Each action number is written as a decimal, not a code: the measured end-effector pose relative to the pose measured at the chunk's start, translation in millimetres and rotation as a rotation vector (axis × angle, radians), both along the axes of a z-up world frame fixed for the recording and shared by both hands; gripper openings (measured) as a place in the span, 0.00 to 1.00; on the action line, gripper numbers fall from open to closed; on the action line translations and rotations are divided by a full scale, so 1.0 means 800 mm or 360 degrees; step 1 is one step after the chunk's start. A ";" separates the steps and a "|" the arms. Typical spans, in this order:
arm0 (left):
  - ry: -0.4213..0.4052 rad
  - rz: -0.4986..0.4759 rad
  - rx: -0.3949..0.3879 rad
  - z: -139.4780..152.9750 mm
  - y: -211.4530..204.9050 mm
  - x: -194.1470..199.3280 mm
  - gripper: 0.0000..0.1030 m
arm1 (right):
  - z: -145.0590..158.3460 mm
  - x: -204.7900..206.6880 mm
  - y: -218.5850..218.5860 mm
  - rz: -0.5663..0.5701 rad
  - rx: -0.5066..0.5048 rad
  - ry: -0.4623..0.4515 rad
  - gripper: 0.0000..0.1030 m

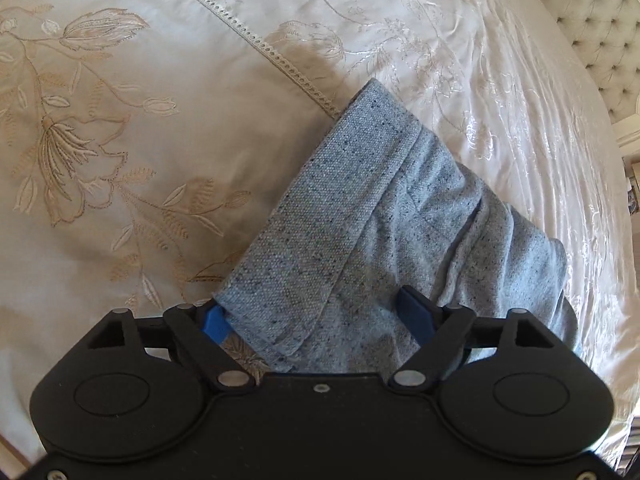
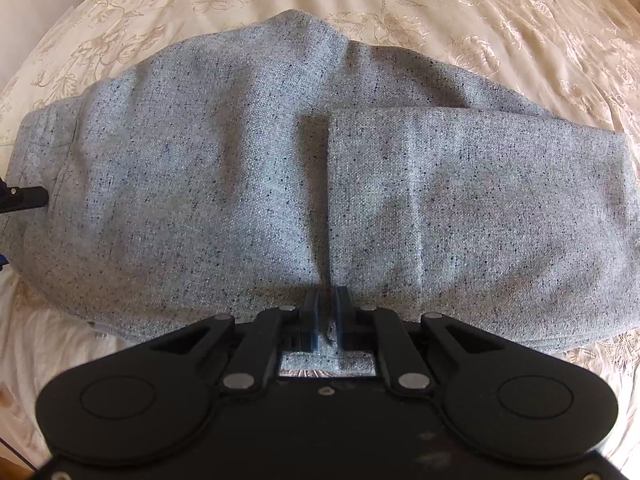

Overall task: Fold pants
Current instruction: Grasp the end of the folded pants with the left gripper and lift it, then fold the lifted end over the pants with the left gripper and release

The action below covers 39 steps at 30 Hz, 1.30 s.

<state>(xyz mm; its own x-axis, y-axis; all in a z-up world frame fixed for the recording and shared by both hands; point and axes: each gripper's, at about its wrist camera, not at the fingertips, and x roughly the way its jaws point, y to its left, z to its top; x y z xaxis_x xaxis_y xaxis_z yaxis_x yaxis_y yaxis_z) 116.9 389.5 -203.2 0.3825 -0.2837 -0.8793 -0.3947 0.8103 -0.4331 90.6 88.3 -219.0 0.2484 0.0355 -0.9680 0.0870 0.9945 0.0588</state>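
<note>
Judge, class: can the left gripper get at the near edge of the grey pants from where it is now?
Probably yes. The left gripper is open, with the folded edge of the grey pants lying between its fingers on the bedspread. Nothing blocks it; it has only to close.

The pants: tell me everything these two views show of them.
The pants are light grey-blue woven cloth with dark flecks, lying folded in layers on the cream embroidered bedspread. One folded panel overlaps the rest, its straight edge running up the middle. The right tongs pinch the near edge; the left tongs stand wide open with the hem end between them.
</note>
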 end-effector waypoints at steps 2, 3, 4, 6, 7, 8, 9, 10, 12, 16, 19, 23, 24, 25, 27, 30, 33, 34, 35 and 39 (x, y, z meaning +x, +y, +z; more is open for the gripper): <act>-0.0014 0.0046 -0.0010 0.008 0.003 0.000 0.57 | 0.010 -0.006 -0.005 -0.0018 0.0031 -0.0036 0.09; -0.0049 0.0036 -0.0075 0.012 0.005 -0.001 0.42 | 0.014 -0.010 -0.006 -0.0025 0.0045 -0.0046 0.07; -0.0068 0.0039 -0.0074 0.019 0.007 -0.002 0.35 | 0.017 -0.013 -0.007 -0.0028 0.0061 -0.0052 0.06; -0.0109 0.0009 -0.0066 0.036 0.007 -0.005 0.27 | 0.017 -0.020 -0.008 -0.0029 0.0086 -0.0053 0.05; -0.0130 -0.0008 -0.0059 0.044 0.006 -0.006 0.26 | 0.013 -0.023 -0.007 -0.0023 0.0098 -0.0039 0.03; -0.0150 -0.0023 -0.0052 0.050 0.004 -0.005 0.25 | 0.007 -0.026 -0.006 -0.0013 0.0111 -0.0003 0.02; -0.0171 -0.0038 -0.0043 0.058 0.000 -0.003 0.25 | 0.000 -0.029 -0.004 -0.0010 0.0108 0.0020 0.01; -0.0195 -0.0056 -0.0030 0.066 -0.003 -0.004 0.24 | -0.007 -0.033 -0.003 -0.0006 0.0101 0.0008 0.01; -0.0261 -0.0115 -0.0012 0.086 -0.013 -0.005 0.23 | -0.014 -0.035 -0.002 -0.0026 0.0102 -0.0006 0.01; -0.0381 -0.0234 0.0107 0.125 -0.046 -0.010 0.23 | -0.022 -0.030 -0.010 -0.0012 0.0155 -0.0008 0.01; -0.0469 -0.0270 0.0156 0.153 -0.073 -0.017 0.22 | -0.023 -0.030 -0.017 0.0057 0.0189 -0.0019 0.02; -0.0585 -0.0310 0.0260 0.197 -0.115 -0.029 0.22 | 0.007 -0.041 -0.027 0.0230 0.0309 -0.0079 0.02; -0.0616 -0.0318 0.0279 0.209 -0.126 -0.031 0.21 | 0.019 -0.047 -0.037 0.0249 0.0375 -0.0108 0.02; -0.0646 -0.0328 0.0298 0.224 -0.139 -0.035 0.21 | 0.031 -0.053 -0.049 0.0255 0.0433 -0.0143 0.02; -0.0701 -0.0365 0.0347 0.254 -0.168 -0.041 0.21 | 0.050 -0.063 -0.082 0.0217 0.0517 -0.0198 0.02; -0.0838 -0.0482 0.0426 0.296 -0.230 -0.053 0.16 | 0.065 -0.071 -0.142 0.0107 0.0582 -0.0248 0.03; -0.0970 -0.0643 0.0373 0.320 -0.309 -0.061 0.02 | 0.064 -0.076 -0.209 0.0035 0.0530 -0.0260 0.03; -0.0991 -0.0688 0.0321 0.321 -0.336 -0.061 0.02 | 0.060 -0.075 -0.232 0.0011 0.0492 -0.0252 0.03; -0.1002 -0.0741 0.0253 0.312 -0.370 -0.059 0.02 | 0.056 -0.076 -0.248 -0.0008 0.0464 -0.0240 0.03; -0.0792 -0.0829 0.0027 0.252 -0.471 -0.045 0.03 | 0.049 -0.077 -0.311 -0.0027 0.0380 -0.0227 0.07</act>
<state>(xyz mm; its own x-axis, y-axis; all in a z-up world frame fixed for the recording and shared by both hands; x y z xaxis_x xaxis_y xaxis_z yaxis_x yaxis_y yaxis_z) 80.6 12.8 -1.7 0.5578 -0.5264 -0.6417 0.2857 0.8477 -0.4470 29.2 -160.8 -179.5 0.3843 0.2531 -0.8878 0.0775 0.9494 0.3043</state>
